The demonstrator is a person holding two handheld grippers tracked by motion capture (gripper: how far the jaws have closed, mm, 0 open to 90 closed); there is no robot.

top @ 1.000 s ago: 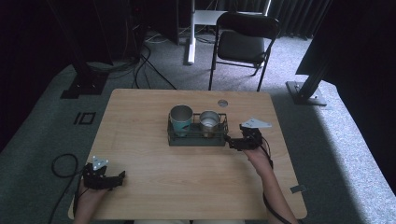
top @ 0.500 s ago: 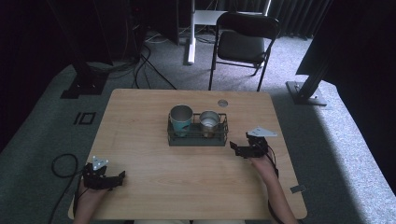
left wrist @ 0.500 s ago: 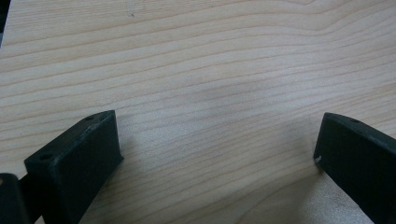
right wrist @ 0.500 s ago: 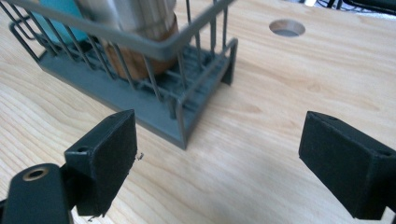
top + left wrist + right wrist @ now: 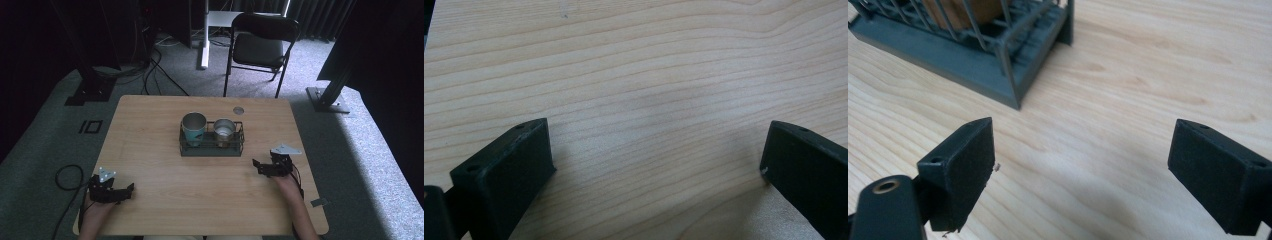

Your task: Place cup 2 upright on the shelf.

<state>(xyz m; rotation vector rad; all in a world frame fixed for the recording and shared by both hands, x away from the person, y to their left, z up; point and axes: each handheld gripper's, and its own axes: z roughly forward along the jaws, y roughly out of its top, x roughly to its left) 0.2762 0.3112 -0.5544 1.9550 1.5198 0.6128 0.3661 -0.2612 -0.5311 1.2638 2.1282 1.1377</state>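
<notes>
My right gripper (image 5: 261,166) gapes empty beside the rack (image 5: 212,149). Reaching in carelessly, I'd risk nudging it and tipping a cup (image 5: 194,127). Left gripper (image 5: 120,192) gapes too, lower left

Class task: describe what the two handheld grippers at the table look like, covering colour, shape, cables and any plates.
Both the left gripper and the right gripper are black, with two blocky, flat-faced jaws. Each carries a grey three-cornered plate on top. A black cable trails from each.

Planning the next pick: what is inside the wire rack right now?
The wire rack holds two cups side by side: a teal cup on the left and a metal cup on the right. What the cups contain cannot be made out.
</notes>
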